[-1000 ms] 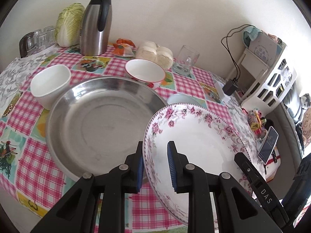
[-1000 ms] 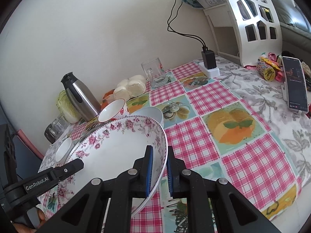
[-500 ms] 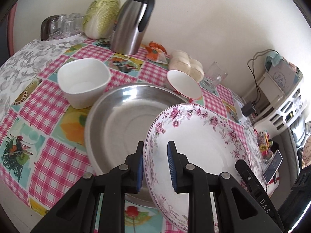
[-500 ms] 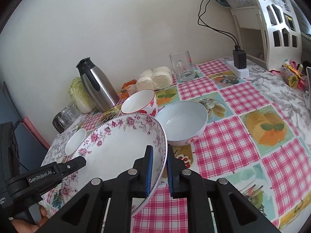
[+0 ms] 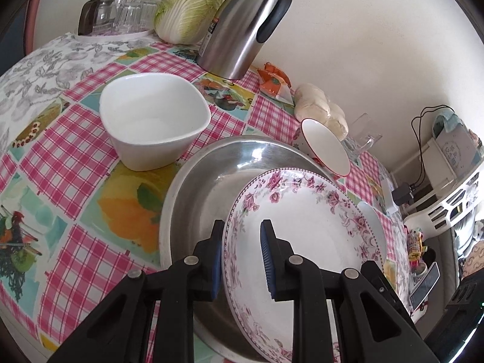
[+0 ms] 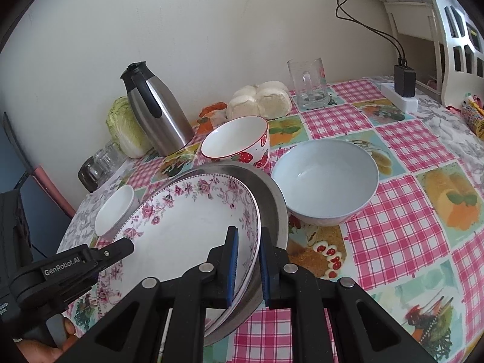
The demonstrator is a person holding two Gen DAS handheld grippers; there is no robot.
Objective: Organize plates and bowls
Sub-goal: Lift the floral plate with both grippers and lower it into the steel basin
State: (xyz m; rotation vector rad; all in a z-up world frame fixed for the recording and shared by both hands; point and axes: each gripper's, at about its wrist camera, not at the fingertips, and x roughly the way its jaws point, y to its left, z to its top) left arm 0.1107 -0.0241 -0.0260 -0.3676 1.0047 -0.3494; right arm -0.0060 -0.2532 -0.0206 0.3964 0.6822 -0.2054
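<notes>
On the left of the counter [image 5: 54,163] sat a white squarish bowl [image 5: 154,121], set apart from the pile, likely awaiting its turn. Just to its right lay the steel pan [image 5: 208,187], wide and shallow, which looked like the base chosen for the stack. Above it, tilted with its near edge lower, hung the floral plate [image 5: 302,220], held from both sides: a wide, shallow dish is steadier carried by two grips on opposite rims. The left tongs [image 5: 242,257] were clamped on the plate's left rim, one pad outside and one inside the well. The right tongs [image 6: 246,260] were pinched tight on the opposite rim, its edge caught between the blue pads. Further right stood the strawberry bowl [image 6: 236,142] and the pale blue bowl [image 6: 326,178], both just beside the pan and not yet nested in anything.

Compared with a second earlier, the plate had travelled across the counter toward the pan: then it hung beside the pan, overlapping only its right edge, whereas now most of it covered the pan's basin and sat lower. The pale blue bowl, formerly hidden behind the plate in the right view, had come fully into sight. Neither grip had changed. By my judgement the plate was close to being set down inside the pan.
</notes>
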